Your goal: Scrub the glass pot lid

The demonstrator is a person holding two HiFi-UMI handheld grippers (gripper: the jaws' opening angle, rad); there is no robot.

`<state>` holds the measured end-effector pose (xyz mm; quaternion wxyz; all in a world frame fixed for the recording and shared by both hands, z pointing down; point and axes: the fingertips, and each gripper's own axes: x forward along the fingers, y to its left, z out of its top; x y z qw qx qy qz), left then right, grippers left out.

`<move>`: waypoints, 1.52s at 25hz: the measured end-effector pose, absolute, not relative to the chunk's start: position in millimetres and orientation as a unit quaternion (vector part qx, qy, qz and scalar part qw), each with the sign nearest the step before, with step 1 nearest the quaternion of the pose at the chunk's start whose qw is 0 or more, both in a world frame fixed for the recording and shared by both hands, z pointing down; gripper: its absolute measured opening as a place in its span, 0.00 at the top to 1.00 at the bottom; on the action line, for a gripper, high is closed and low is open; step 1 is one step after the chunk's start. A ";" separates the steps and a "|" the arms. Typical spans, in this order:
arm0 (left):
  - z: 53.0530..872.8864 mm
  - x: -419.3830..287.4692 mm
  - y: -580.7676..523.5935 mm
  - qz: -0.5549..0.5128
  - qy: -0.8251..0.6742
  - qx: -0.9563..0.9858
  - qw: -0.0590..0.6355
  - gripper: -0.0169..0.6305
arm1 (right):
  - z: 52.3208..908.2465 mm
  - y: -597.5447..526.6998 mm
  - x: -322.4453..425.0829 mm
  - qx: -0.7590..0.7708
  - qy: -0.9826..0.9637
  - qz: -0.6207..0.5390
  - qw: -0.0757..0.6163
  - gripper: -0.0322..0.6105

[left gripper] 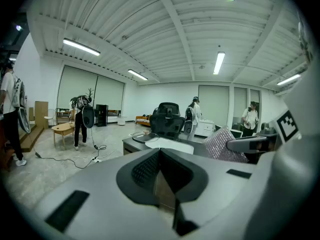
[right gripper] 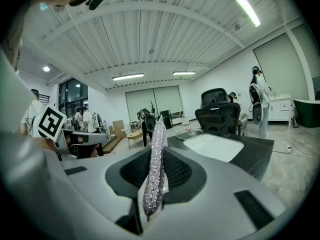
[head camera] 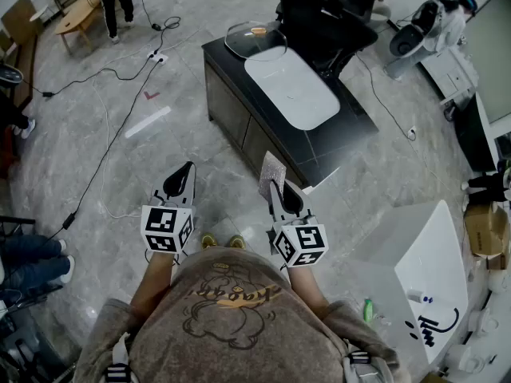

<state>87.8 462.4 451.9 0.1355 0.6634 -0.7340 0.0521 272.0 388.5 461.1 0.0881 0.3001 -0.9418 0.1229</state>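
The glass pot lid [head camera: 255, 40] lies at the far end of a black table [head camera: 351, 130], beside a white basin [head camera: 291, 88]; it also shows far off in the left gripper view, glass lid [left gripper: 145, 137], and in the right one, glass lid [right gripper: 189, 133]. My right gripper [head camera: 275, 183] is shut on a silvery scrubbing pad [head camera: 272, 169], which stands on edge between the jaws, pad [right gripper: 154, 164]. My left gripper [head camera: 182, 174] is shut with nothing in it, left gripper [left gripper: 160, 154]. Both are held well short of the table, over the floor.
Cables [head camera: 120, 118] run across the grey floor at the left. Black office chairs [head camera: 323, 18] stand behind the table. A white board [head camera: 427, 278] lies at the right. People stand further back in the room, one near a low wooden table [left gripper: 62, 130].
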 end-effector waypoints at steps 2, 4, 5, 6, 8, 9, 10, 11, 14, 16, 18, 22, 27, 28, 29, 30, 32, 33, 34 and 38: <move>452.4 85.7 461.9 0.053 -0.732 0.665 0.136 0.95 | 460.1 388.8 269.1 0.299 -0.942 0.124 0.083 0.82; 453.0 82.5 461.5 0.053 -0.731 0.667 0.136 0.95 | 458.2 389.7 265.0 0.296 -0.944 0.126 0.076 0.82; 453.7 80.4 461.8 0.054 -0.730 0.667 0.137 0.95 | 457.2 390.7 262.8 0.294 -0.945 0.126 0.074 0.82; 454.9 78.3 462.6 0.054 -0.729 0.668 0.137 0.95 | 456.6 392.2 260.8 0.291 -0.946 0.125 0.072 0.82; 458.9 74.1 465.2 0.055 -0.728 0.670 0.139 0.95 | 456.7 396.4 258.0 0.288 -0.947 0.123 0.070 0.82; 461.1 71.7 466.4 0.056 -0.727 0.671 0.138 0.95 | 457.4 398.4 256.7 0.288 -0.947 0.122 0.069 0.82; 463.4 68.9 467.1 0.056 -0.726 0.672 0.138 0.95 | 458.3 399.9 255.0 0.288 -0.948 0.121 0.067 0.82; 465.5 65.8 467.1 0.056 -0.724 0.673 0.137 0.95 | 459.4 400.9 252.7 0.288 -0.948 0.120 0.064 0.82; 470.6 56.1 465.1 0.059 -0.720 0.678 0.137 0.95 | 463.1 402.0 242.4 0.291 -0.947 0.122 0.059 0.82; 471.8 51.0 463.4 0.062 -0.717 0.680 0.140 0.95 | 462.9 401.2 235.8 0.294 -0.946 0.124 0.056 0.82; 471.4 45.3 459.1 0.064 -0.714 0.683 0.139 0.95 | 461.0 396.6 229.1 0.297 -0.945 0.124 0.053 0.82; 471.9 29.6 440.2 0.056 -0.714 0.685 0.133 0.95 | 462.5 376.5 214.6 0.302 -0.945 0.118 0.052 0.82; 480.0 9.7 398.5 0.051 -0.711 0.689 0.130 0.95 | 466.8 331.7 195.8 0.308 -0.944 0.109 0.046 0.82; 480.5 4.3 388.5 0.050 -0.712 0.689 0.130 0.95 | 468.0 320.8 190.3 0.307 -0.944 0.110 0.045 0.82; 480.5 -1.7 378.4 0.050 -0.712 0.688 0.130 0.95 | 469.1 309.6 184.1 0.306 -0.945 0.110 0.045 0.82; 480.1 -7.6 367.6 0.050 -0.713 0.687 0.130 0.95 | 469.7 298.0 177.8 0.304 -0.945 0.111 0.046 0.82; 478.3 -18.4 343.7 0.051 -0.712 0.688 0.128 0.95 | 469.4 273.4 166.0 0.304 -0.945 0.112 0.046 0.82; 477.0 -23.9 331.1 0.050 -0.712 0.689 0.127 0.95 | 469.1 260.5 160.1 0.304 -0.945 0.113 0.046 0.82; 475.5 -29.9 318.1 0.049 -0.712 0.689 0.126 0.95 | 469.1 247.1 153.9 0.303 -0.945 0.114 0.045 0.82; 467.1 -53.5 263.9 0.041 -0.714 0.687 0.125 0.95 | 468.9 190.5 130.1 0.303 -0.944 0.117 0.052 0.82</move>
